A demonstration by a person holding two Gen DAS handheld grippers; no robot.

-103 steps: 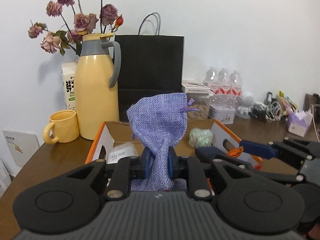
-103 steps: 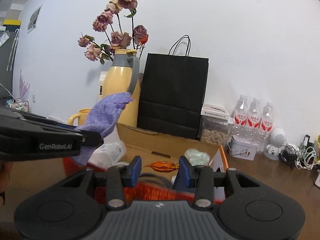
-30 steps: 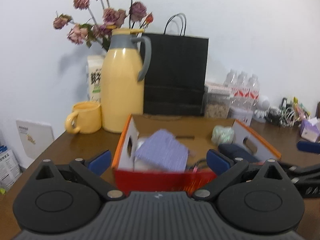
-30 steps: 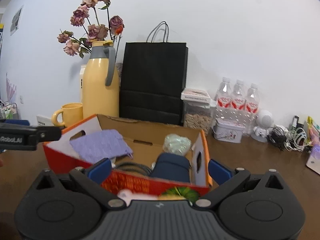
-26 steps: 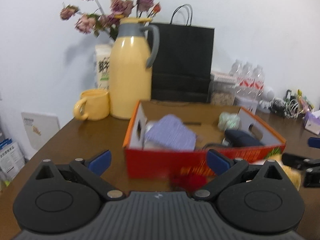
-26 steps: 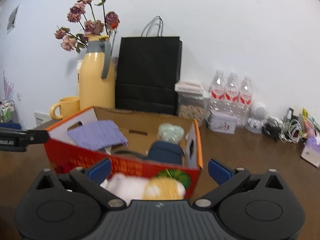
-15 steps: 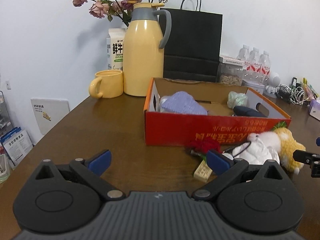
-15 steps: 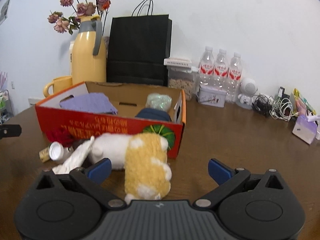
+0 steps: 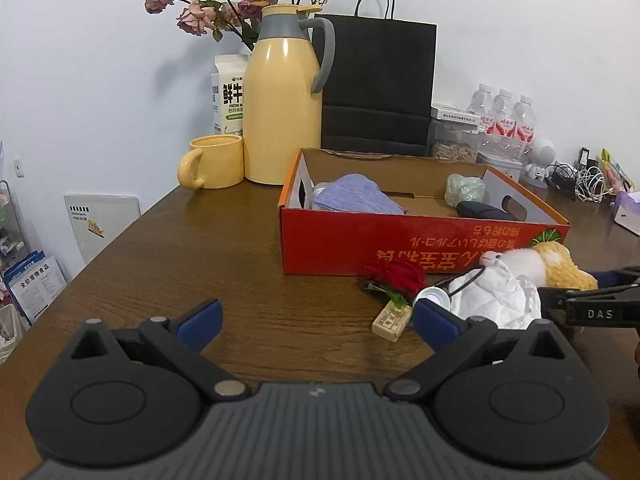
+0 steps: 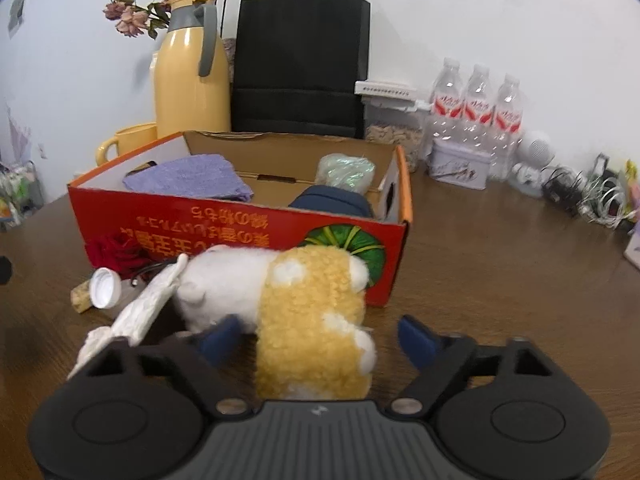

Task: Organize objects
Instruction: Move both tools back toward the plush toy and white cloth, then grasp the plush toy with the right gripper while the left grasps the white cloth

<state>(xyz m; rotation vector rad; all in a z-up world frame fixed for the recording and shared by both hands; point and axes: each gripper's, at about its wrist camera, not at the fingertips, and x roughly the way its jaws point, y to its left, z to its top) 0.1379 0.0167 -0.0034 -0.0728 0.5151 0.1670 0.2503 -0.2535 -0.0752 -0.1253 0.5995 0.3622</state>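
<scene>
Currently the right gripper [image 10: 316, 334] is closing around the plush toy [image 10: 304, 304], not yet clamped; its soft pile may slip. Left gripper [image 9: 316, 320] gapes empty.

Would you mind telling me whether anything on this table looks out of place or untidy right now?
Yes: several things lie loose in front of the orange box rather than in it: a plush toy on its side, a red rose, a white cloth and a small bottle tipped over. The box's print is upside down.

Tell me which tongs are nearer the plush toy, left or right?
Right. The right tongs straddle the plush toy, jaws closing around it. The left tongs hover open over bare table, off to its side.
</scene>
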